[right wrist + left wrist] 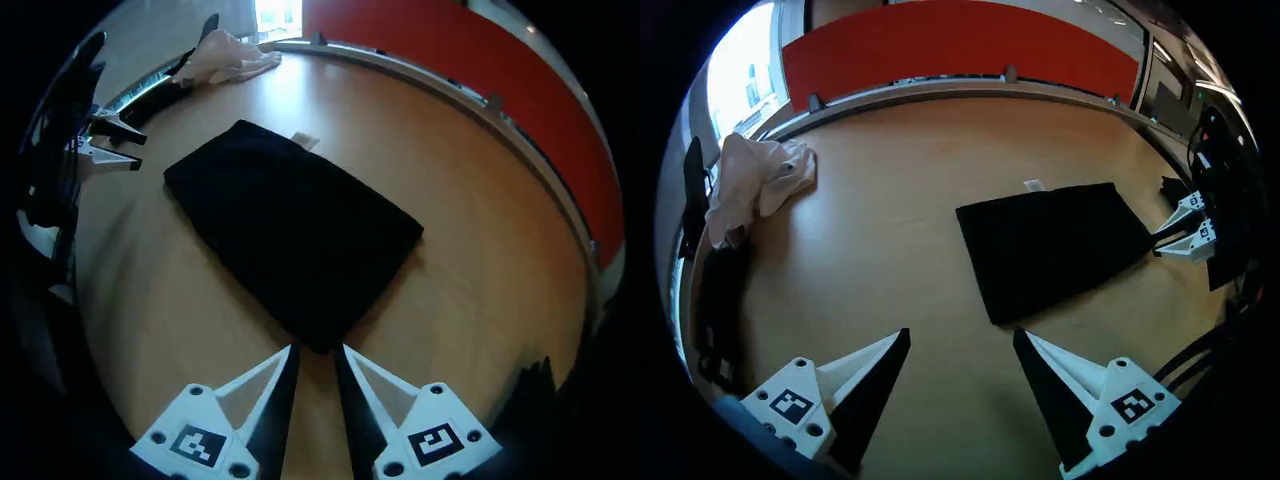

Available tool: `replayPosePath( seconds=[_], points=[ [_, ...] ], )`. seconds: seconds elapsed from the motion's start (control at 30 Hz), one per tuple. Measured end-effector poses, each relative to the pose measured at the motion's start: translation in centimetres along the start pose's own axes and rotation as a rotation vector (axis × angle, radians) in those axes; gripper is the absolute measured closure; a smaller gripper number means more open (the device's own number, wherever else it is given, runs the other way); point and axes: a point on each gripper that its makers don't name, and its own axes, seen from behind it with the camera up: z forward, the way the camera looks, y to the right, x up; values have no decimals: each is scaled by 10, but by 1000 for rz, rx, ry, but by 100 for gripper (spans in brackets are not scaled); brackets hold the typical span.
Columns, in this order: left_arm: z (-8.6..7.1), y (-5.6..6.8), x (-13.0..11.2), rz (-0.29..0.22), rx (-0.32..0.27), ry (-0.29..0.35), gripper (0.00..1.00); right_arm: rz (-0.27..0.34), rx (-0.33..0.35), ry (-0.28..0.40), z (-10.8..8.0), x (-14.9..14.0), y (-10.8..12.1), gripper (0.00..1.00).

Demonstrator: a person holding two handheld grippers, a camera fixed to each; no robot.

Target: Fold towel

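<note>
1. Left gripper view: the left gripper point(960, 356) has its two fingers spread wide, with bare wooden table point(880, 256) between them and nothing held.
2. The black towel point(1052, 248) lies flat on the table ahead of the fingers and a little toward the right finger. Its near corner is just beyond that fingertip and not touching it.
3. A small white tag point(1034, 186) peeks out at the towel's far edge.
4. Far off past the left finger, a crumpled pale cloth point(760, 180) sits near the table's edge. A red panel point(960, 44) runs along the far side.
5. Beyond the right finger, the right gripper point(1156, 244) points at the towel's far right corner, its fingers close together.
6. Right gripper view: the right gripper point(316, 352) has its fingers drawn near each other, with a narrow gap left between them.
7. The towel point(296, 224) stretches straight ahead of the fingers. Its nearest corner reaches the gap at the fingertips, but whether either fingertip touches the fabric cannot be told.
8. The tag point(304, 140) shows at the towel's far edge.
9. Far ahead, on the left finger's side, the left gripper point(142, 154) is near the towel's far left corner with its fingers parted and clear of the towel.
10. The pale cloth point(228, 60) lies beyond it, and the red panel point(480, 72) curves along past the right finger.
</note>
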Motion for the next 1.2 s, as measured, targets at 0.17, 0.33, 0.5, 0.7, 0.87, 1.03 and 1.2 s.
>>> replayPosePath(
  seconds=[0.17,0.33,0.5,0.7,0.87,1.03,1.2],
  points=[
    [0,-1,0,5,1,0,4,2,-1,6,0,2,0,75],
    [0,-1,0,5,1,-1,4,10,9,9,-1,2,-3,89],
    [0,-1,-1,4,1,-1,4,15,30,11,-4,2,-8,95],
    [0,-1,0,3,2,0,4,11,43,9,-6,1,-11,95],
    [0,-1,0,2,2,0,4,11,36,16,-7,3,-11,96],
    [-1,-2,0,2,3,1,4,18,32,25,-8,5,-10,95],
    [-1,-2,0,1,4,2,4,22,23,34,-10,6,-8,96]
  ],
)
